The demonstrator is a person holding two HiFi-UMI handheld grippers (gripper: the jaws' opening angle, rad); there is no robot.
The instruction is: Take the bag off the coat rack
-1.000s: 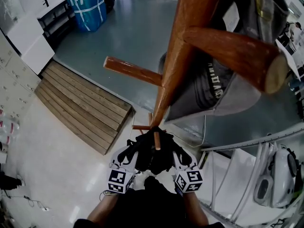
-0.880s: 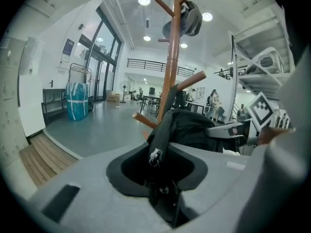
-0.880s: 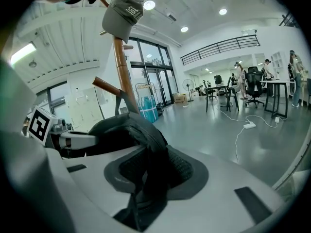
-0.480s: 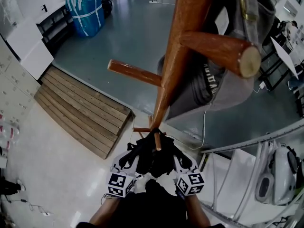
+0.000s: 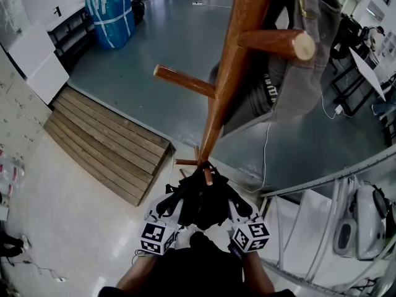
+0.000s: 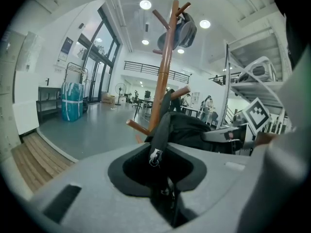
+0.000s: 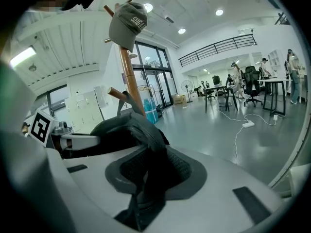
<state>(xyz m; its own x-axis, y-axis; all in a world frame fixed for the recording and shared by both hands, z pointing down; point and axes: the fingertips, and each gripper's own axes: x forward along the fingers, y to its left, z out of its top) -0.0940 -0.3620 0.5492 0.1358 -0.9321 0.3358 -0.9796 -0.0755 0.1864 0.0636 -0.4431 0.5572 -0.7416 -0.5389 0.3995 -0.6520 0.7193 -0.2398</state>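
A black bag [image 5: 201,198] hangs low at the wooden coat rack [image 5: 232,73], right by a short low peg [image 5: 208,177]. Whether its strap still lies over that peg is hidden. My left gripper [image 5: 171,204] has a black strap [image 6: 160,130] running down between its jaws, which are closing on it. My right gripper [image 5: 239,205] pinches the bag's thick black handle [image 7: 146,144], its jaws closing too. Both grippers stand side by side below the bag, close to my body. A grey cap [image 7: 127,25] hangs on a high peg of the rack [image 7: 130,76].
Grey clothing [image 5: 297,60] hangs from upper pegs overhead. A wooden ramp [image 5: 105,144] lies to the left and a blue wrapped bundle [image 5: 112,11] stands far back. A white shelf frame [image 5: 337,221] stands close at the right. A cable [image 5: 266,147] trails on the floor.
The view has shifted, so the upper pegs sit higher and further right. Both grippers stay with the black bag at the low peg, drawn very slightly towards me.
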